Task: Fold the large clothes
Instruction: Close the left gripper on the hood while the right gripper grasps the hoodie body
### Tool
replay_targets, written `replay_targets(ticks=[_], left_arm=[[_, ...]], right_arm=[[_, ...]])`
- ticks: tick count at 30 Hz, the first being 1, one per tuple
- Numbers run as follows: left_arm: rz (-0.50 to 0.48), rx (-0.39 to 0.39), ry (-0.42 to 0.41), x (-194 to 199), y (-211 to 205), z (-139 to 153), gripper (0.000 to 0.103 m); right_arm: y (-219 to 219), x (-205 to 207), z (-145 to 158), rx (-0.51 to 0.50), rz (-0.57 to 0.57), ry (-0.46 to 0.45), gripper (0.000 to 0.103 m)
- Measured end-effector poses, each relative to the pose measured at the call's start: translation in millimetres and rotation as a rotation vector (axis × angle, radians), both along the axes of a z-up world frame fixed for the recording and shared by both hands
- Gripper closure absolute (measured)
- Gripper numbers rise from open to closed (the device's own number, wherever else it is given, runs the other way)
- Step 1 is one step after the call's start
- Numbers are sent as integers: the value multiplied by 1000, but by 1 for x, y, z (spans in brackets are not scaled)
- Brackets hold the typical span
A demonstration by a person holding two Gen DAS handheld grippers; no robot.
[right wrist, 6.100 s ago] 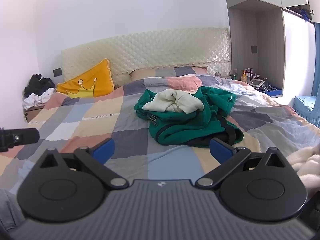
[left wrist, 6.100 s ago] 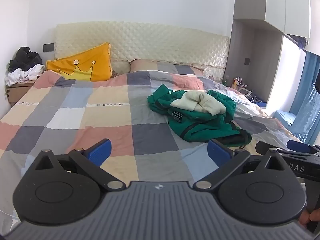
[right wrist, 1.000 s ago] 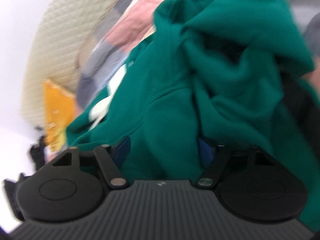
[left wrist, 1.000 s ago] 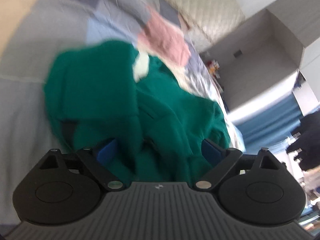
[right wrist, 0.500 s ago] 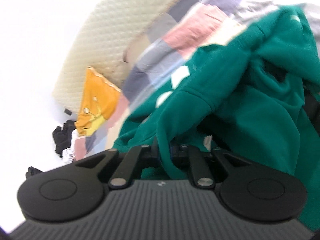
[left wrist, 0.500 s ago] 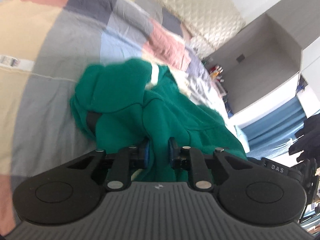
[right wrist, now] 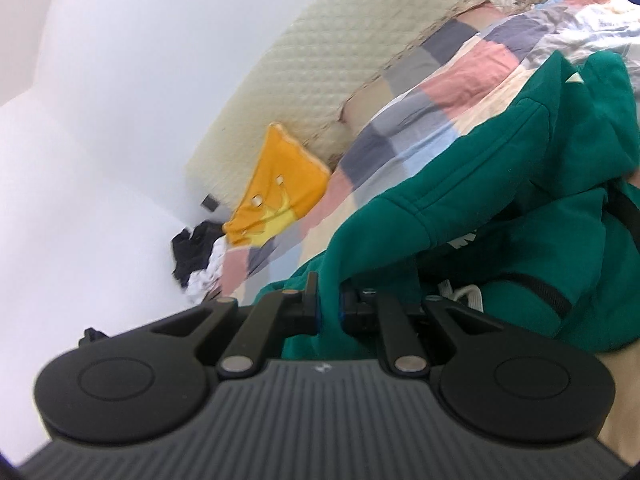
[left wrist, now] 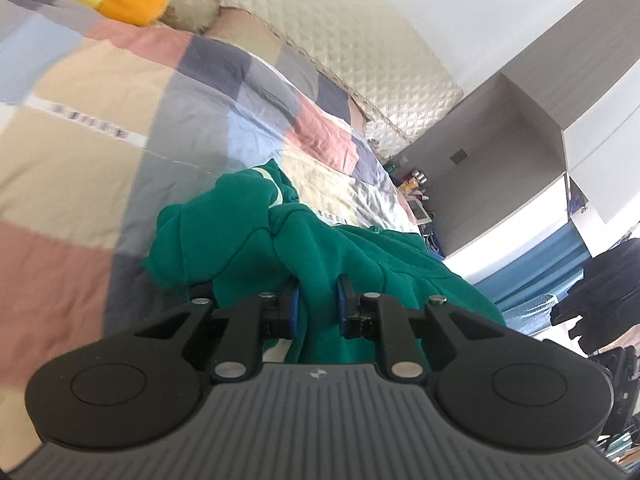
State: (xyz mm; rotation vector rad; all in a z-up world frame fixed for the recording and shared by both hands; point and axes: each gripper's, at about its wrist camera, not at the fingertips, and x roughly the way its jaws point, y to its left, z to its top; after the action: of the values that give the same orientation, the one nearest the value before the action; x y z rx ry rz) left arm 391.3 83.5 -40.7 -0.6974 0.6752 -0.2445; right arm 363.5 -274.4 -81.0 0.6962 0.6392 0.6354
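A large green hooded sweatshirt (left wrist: 256, 236) lies bunched on the checked bedspread (left wrist: 100, 128). My left gripper (left wrist: 317, 307) is shut on a fold of the green cloth, which hangs between its blue pads. My right gripper (right wrist: 329, 307) is shut on another edge of the same sweatshirt (right wrist: 500, 200), near a seamed hem. The cloth is lifted and stretches up from the bed toward both grippers. A white drawstring (right wrist: 460, 294) shows under the right-hand fold. Both views are tilted.
A yellow crown cushion (right wrist: 276, 196) leans on the quilted headboard (right wrist: 320, 92). Dark and white clothes (right wrist: 198, 256) pile at the bed's far side. A grey wardrobe (left wrist: 520, 128), a cluttered shelf (left wrist: 412, 184) and blue curtains (left wrist: 540, 276) stand beside the bed.
Both grippers closed on the green sweatshirt between one and half a second ago. Since then they have raised it and tilted further, so more of the bedspread and headboard shows.
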Motion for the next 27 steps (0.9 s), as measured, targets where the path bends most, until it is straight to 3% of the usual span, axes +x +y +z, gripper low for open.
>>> replay_targets(ticks=[6,10,16,21,22,24,27], left_arm=[[43,16,-27,-97,10,1,83],[46,48,-18,-144,10,-26,82],[42,79,66,-170,-4,-97,79],[-7,134,88,-173,-11,-107,70],[-11,137,74,-175,-10,-105,68],[-19,121,33,-180,-8,-102,52],[-23,106,-10,-190,-4,-99,51]], right_arm=[[8,-72,-3,-10,28,-24,92],[16,-106,-24,-48,30,-25,92],[26,-129,-92,-173,17,36,91],[12,-123,-136,-133,-4,143,89],[9,-121,-139,-117,-4,157,88],[4,-115,-142,-72,-3,180,83],[0,-111,-143,-36,-12,175,51]])
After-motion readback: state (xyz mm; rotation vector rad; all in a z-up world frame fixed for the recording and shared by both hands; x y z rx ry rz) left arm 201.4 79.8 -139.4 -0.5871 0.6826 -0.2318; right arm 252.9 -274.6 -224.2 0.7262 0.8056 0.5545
